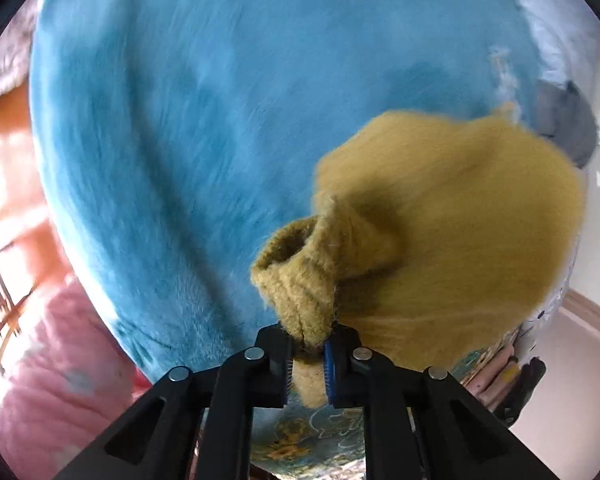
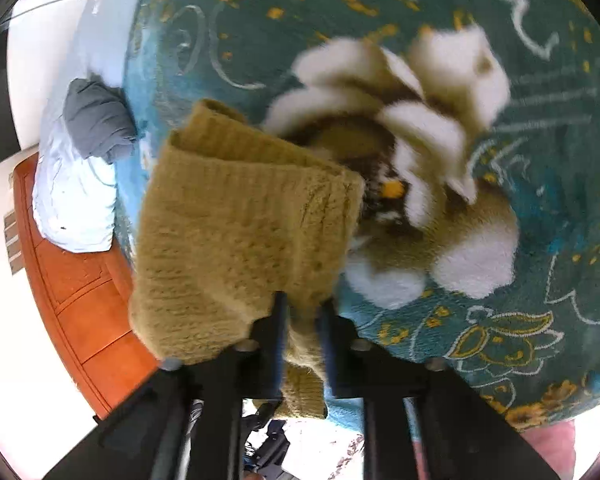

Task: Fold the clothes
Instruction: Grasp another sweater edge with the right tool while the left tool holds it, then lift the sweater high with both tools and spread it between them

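Note:
A fuzzy mustard-yellow knit sweater [image 1: 452,216] hangs lifted over a teal-blue fleece blanket [image 1: 204,112]. My left gripper [image 1: 308,344] is shut on a bunched ribbed edge of the sweater, close to the lens. In the right wrist view the same sweater [image 2: 240,232] drapes to the left of my right gripper [image 2: 302,320], which is shut on another ribbed edge. Below it lies a brown and white patterned garment [image 2: 428,152] on the teal floral blanket [image 2: 540,320].
A grey folded cloth [image 2: 96,124] and a pale blue pillow [image 2: 72,200] lie at the bed's head, beside an orange wooden headboard [image 2: 80,292]. A pink blanket [image 1: 48,360] lies at the lower left. The grey cloth [image 1: 568,124] sits at the bed's right edge.

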`<state>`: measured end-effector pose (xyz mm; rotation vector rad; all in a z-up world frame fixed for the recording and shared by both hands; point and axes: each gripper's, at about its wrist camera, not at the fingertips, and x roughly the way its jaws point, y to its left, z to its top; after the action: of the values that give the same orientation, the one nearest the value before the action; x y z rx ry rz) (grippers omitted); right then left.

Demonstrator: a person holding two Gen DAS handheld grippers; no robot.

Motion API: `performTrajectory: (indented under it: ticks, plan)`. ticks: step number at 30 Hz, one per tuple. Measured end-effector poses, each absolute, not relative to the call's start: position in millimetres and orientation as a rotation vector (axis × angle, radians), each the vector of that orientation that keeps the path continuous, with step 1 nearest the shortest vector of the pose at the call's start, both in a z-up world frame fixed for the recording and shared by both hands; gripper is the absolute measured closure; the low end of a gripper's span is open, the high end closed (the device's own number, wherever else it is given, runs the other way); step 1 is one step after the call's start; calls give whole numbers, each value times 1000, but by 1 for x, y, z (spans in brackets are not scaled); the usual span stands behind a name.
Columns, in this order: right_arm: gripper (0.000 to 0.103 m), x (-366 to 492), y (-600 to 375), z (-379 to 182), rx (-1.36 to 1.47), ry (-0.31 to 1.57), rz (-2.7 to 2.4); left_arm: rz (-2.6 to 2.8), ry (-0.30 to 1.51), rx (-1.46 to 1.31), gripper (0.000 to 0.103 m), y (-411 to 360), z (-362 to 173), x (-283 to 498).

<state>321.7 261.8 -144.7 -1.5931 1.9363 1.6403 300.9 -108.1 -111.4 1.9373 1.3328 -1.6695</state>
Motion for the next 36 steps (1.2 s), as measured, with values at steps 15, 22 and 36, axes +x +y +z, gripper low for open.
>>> performTrajectory:
  ticks: [15,22,36]
  plan:
    - [94,224,272,68,-1123,2273,2323,-2504,1480,1487,92,-127,175,194]
    - [94,223,282,181,-799,2227,2571,-2856,1472,1349,92,-124,275,181]
    - [94,347,204,329,-215,1958,2903,-3331,1271,1323,92,-189,357,251]
